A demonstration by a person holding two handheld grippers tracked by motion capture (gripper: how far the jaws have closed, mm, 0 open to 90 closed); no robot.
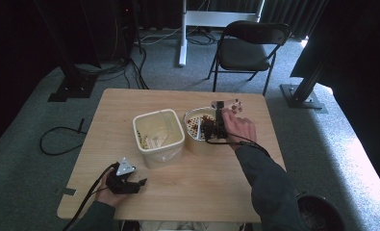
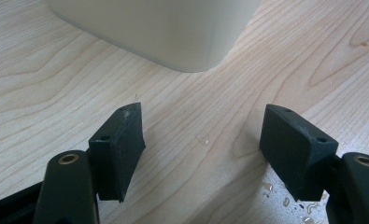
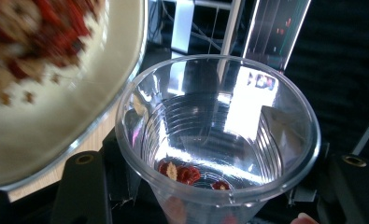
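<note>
Right tongs (image 1: 227, 107) level, around clear cup (image 3: 218, 135) (beside bowl (image 1: 196, 139)).

Your high view looks forward and down over the whole table (image 1: 178, 192). Your left gripper view sits low, facing the square tub (image 2: 173, 32) ahead of its jaws. Your right gripper view looks closely into the clear cup (image 3: 219, 140) between its jaws.
</note>
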